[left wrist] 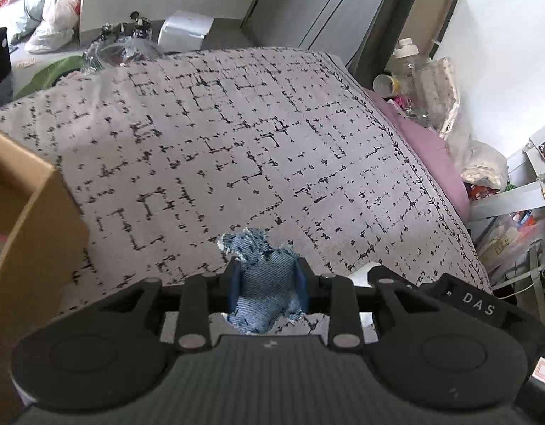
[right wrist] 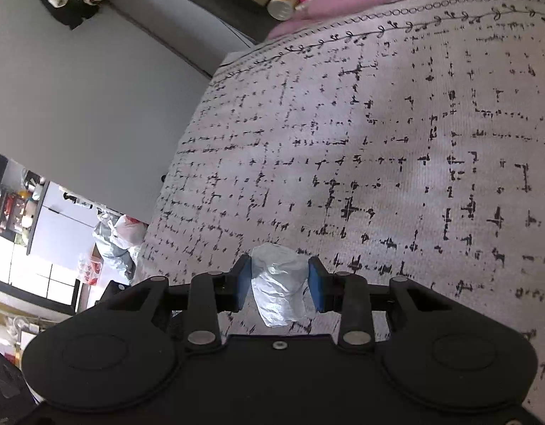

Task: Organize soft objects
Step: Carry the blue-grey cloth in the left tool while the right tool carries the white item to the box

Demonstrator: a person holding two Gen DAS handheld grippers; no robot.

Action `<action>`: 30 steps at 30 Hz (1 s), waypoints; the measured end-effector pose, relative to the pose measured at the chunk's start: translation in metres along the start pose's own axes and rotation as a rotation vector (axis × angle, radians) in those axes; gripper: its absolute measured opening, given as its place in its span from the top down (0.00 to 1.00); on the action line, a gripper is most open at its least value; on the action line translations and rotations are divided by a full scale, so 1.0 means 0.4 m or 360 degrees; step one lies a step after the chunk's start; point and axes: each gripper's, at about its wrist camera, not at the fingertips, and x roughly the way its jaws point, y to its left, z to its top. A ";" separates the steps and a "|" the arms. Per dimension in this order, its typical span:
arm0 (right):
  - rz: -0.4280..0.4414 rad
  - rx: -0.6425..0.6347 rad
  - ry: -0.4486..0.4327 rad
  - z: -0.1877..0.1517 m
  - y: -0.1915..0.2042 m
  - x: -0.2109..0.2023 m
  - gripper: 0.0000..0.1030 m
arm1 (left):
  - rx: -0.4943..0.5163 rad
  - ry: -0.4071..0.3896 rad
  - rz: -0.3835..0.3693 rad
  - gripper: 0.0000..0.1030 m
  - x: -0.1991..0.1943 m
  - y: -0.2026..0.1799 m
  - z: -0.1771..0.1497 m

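Observation:
In the left wrist view my left gripper [left wrist: 267,276] is shut on a frayed blue denim scrap [left wrist: 263,279], held just above a grey blanket with a black broken-grid pattern [left wrist: 237,134]. An open cardboard box [left wrist: 28,212] stands at the left edge of that view, beside the gripper. In the right wrist view my right gripper [right wrist: 279,278] is shut on a crumpled white plastic-like piece [right wrist: 279,288], held over the same patterned blanket [right wrist: 396,141].
A purple pillow [left wrist: 432,148] lies along the blanket's far right edge, with bottles and jars [left wrist: 407,78] behind it. Bags and clutter [left wrist: 52,21] sit on the floor at the far left. A grey wall [right wrist: 77,88] borders the bed in the right wrist view.

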 end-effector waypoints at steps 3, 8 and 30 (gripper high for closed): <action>0.0031 -0.0033 -0.0044 -0.006 0.018 -0.037 0.67 | 0.0010 -0.0033 0.0001 0.71 -0.039 0.003 -0.004; 0.0065 -0.0079 -0.0108 -0.018 0.036 -0.094 0.67 | 0.0045 -0.0075 -0.0008 0.71 -0.098 -0.001 -0.011; 0.0131 -0.0260 -0.0312 -0.087 0.108 -0.258 0.67 | 0.0092 -0.0270 0.0016 0.71 -0.328 0.051 -0.025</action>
